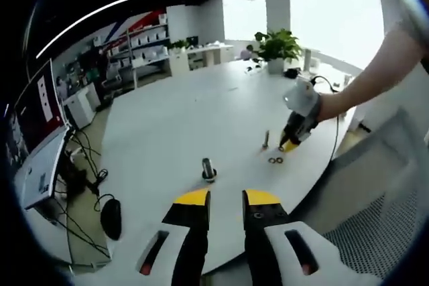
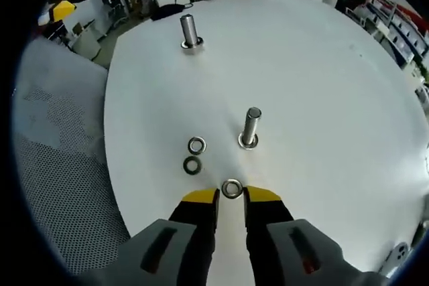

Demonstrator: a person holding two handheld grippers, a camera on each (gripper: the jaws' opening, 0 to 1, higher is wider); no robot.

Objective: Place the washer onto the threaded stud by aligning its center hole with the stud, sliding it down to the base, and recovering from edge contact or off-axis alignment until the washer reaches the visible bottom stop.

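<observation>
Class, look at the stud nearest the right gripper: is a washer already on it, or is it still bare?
On: a washer rings the base of the upright stud. Three more washers lie flat on the table, one at the right gripper tips.

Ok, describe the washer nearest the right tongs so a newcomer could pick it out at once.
In the right gripper view, start at the white round table and find the nearer upright stud. Below it, the washer lies flat just off the tips of the right tongs. The other two washers lie together, farther left, away from the tips.
</observation>
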